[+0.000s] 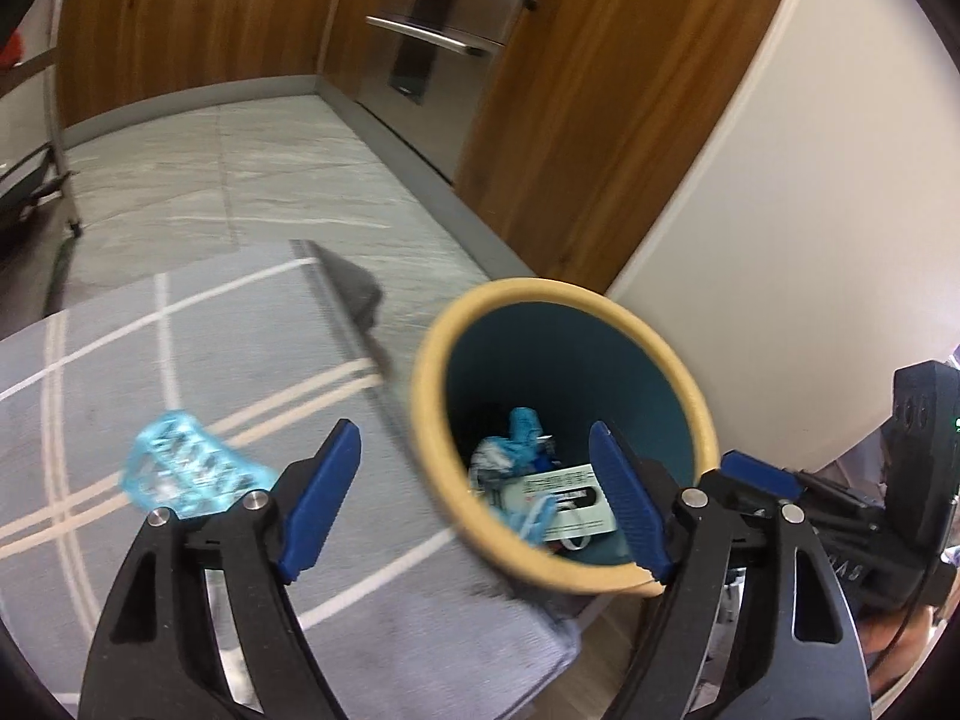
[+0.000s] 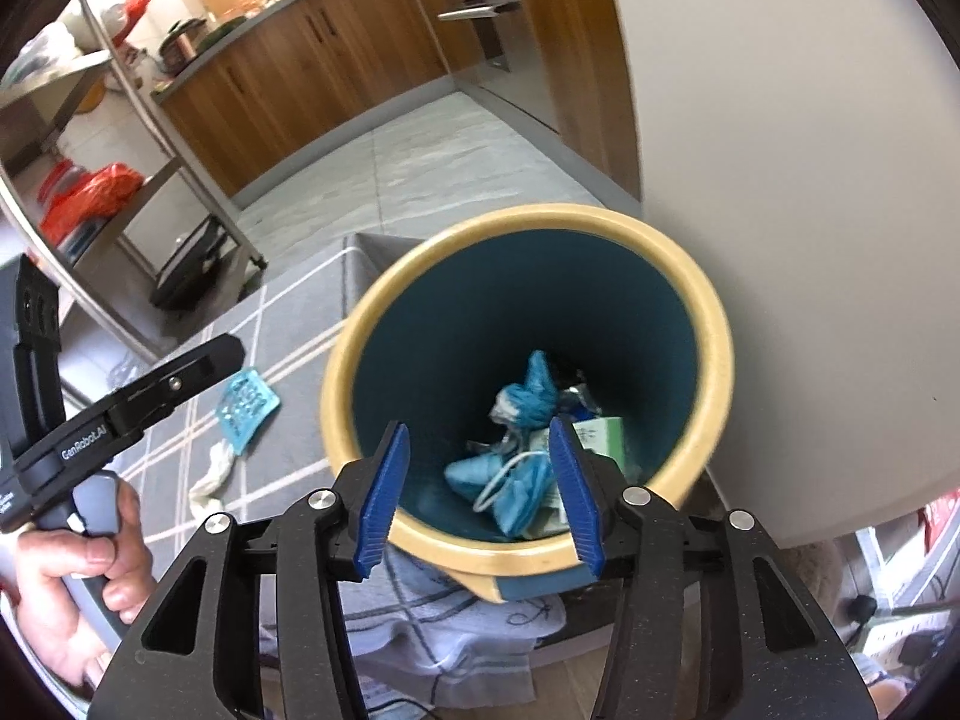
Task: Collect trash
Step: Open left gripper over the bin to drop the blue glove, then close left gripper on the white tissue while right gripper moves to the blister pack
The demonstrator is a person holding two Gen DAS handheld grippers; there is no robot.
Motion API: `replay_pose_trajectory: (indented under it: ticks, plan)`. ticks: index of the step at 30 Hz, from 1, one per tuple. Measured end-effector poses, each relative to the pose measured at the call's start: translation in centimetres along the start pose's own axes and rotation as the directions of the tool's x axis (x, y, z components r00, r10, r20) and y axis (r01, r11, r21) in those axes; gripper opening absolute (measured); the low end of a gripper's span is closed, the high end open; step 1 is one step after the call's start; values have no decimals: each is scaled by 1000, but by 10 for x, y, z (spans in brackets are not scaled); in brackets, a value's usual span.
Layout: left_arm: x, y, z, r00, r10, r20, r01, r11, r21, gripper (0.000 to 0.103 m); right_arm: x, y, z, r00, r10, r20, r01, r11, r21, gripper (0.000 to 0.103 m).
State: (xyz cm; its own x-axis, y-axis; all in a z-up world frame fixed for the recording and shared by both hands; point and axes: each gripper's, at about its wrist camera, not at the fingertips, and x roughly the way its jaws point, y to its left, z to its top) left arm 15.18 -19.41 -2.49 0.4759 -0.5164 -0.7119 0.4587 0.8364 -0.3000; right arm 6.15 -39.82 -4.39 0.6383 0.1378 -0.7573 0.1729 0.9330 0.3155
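Blue wrapper [image 1: 186, 462] lying lower left, nearest the left gripper [image 1: 474, 498].
Both grippers' fingers are gaping empty; right gripper [image 2: 480, 492] is hovering over the bin [image 2: 708, 324].

Motion blur smears the blue wrapper [image 1: 186, 468] in the left wrist view. The bin [image 2: 714, 324] hides its own base, and the print on the white card [image 1: 570, 501] among its trash is too small to read.
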Motion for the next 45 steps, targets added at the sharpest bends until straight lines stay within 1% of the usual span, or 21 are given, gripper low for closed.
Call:
replay_pose_trajectory:
  ticks: [6, 13, 20, 25, 26, 29, 31, 34, 35, 37, 39, 40, 45]
  plan:
    - [-24, 38, -10, 998, 61, 16, -61, 997, -40, 80, 1, 22, 1, 1000, 25, 0, -25, 999, -33, 55]
    - [-55, 83, -36, 994, 111, 13, -109, 990, -90, 80, 6, 46, 2, 999, 54, -7, -54, 997, -64, 56]
    - [-64, 109, -66, 987, 158, -33, -161, 984, -83, 80, 13, 69, 0, 997, 73, -25, -75, 992, -98, 56]
    - [-52, 120, -79, 981, 174, -86, -181, 980, -80, 80, 19, 83, -2, 996, 74, -39, -79, 989, -127, 56]
    - [-47, 122, -81, 980, 170, -107, -179, 981, -78, 79, 20, 85, -2, 996, 74, -41, -79, 988, -131, 56]
    - [-35, 122, -86, 974, 174, -147, -183, 982, -55, 70, 24, 92, -3, 996, 71, -52, -78, 986, -147, 56]
    - [-25, 123, -91, 967, 177, -185, -187, 981, -40, 58, 28, 98, -4, 996, 70, -59, -79, 984, -160, 56]
    - [-14, 128, -98, 955, 185, -232, -196, 980, -27, 48, 34, 107, -6, 995, 68, -71, -80, 980, -183, 56]
    - [-13, 129, -99, 954, 189, -233, -200, 980, -22, 46, 36, 110, -6, 995, 69, -75, -82, 978, -191, 56]
    - [-15, 132, -99, 952, 206, -226, -214, 977, -12, 27, 42, 118, -6, 994, 71, -84, -88, 973, -212, 56]
    - [-19, 139, -100, 954, 200, -223, -213, 976, -37, 16, 49, 128, -7, 993, 76, -95, -96, 967, -236, 56]
    - [-22, 144, -100, 955, 202, -217, -218, 975, -53, 15, 52, 131, -7, 992, 77, -100, -100, 964, -247, 56]
    - [-38, 162, -101, 957, 224, -184, -248, 962, -118, 13, 70, 159, -8, 988, 85, -126, -121, 941, -317, 67]
